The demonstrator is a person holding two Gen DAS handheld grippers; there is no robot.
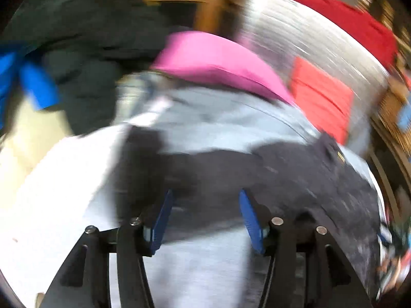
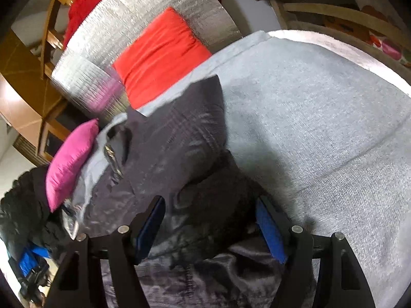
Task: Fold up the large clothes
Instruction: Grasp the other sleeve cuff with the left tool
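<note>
A large dark grey jacket lies spread on a light grey bed cover. It also shows, blurred, in the left wrist view. My right gripper is open, its blue pads on either side of a raised fold of the jacket, with nothing pinched. My left gripper is open and empty just above the jacket's near edge. The left wrist view is motion-blurred.
A pink cushion and a red cushion lie at the far side of the bed against a silver foil mat. A black garment is piled at the left. Wooden furniture stands beyond.
</note>
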